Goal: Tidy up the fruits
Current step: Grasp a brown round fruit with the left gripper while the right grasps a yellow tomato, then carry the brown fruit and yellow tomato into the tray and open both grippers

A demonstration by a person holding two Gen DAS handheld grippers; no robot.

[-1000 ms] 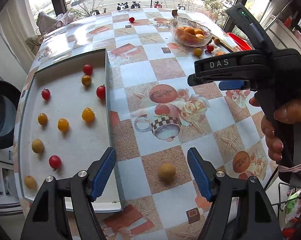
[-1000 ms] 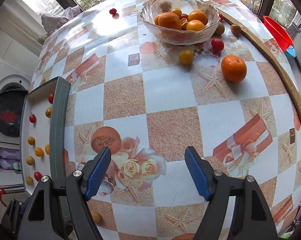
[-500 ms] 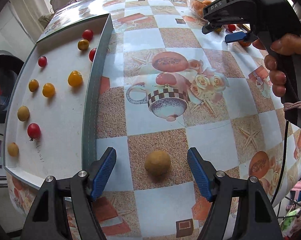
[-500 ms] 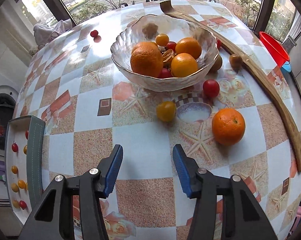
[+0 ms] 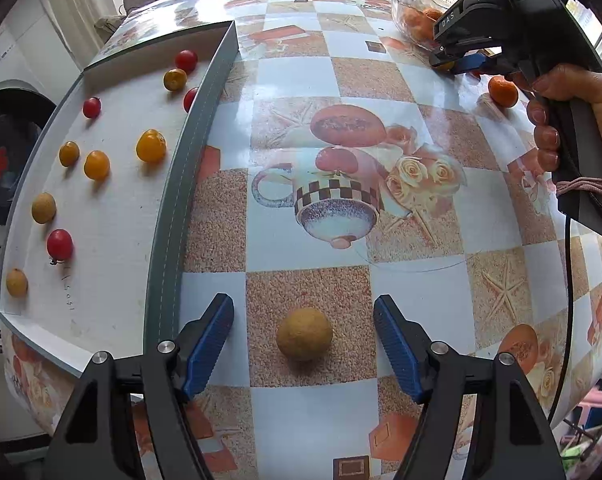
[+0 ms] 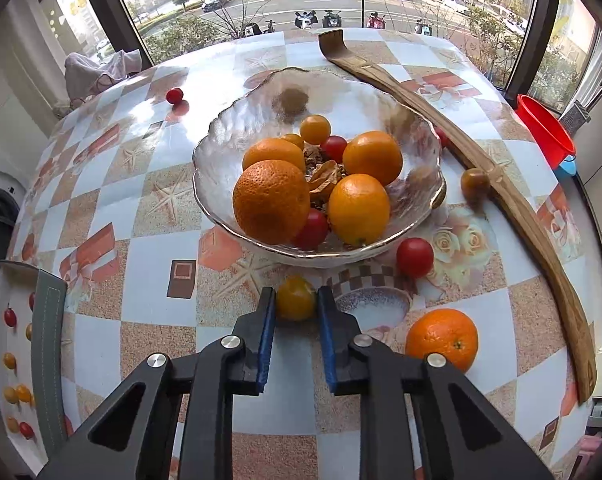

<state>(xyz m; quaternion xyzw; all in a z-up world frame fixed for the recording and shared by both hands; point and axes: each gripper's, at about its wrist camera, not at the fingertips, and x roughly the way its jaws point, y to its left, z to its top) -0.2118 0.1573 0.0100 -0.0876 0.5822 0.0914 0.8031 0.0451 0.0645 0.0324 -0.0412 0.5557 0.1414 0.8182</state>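
Observation:
My left gripper [image 5: 303, 316] is open, its blue fingers either side of a tan round fruit [image 5: 304, 333] lying on the tablecloth. Left of it stands a white tray [image 5: 113, 240] with several red, yellow and tan small fruits. My right gripper [image 6: 296, 304] has closed around a yellow cherry tomato [image 6: 295, 297] just in front of a glass bowl [image 6: 221, 208] holding oranges and small tomatoes. In the left wrist view the right gripper [image 5: 457, 65] is at the far right by the bowl.
A loose orange [image 6: 441, 338], a red tomato [image 6: 415, 257], a brownish fruit [image 6: 475, 184] and a long wooden shoehorn-like stick [image 6: 513, 208] lie right of the bowl. A red tomato [image 6: 175, 95] sits far back. A red basin [image 6: 545, 130] is off the table's right edge.
My right gripper moved forward to the yellow tomato and its fingers closed in on it. My left gripper edged slightly closer to the tan fruit, still open.

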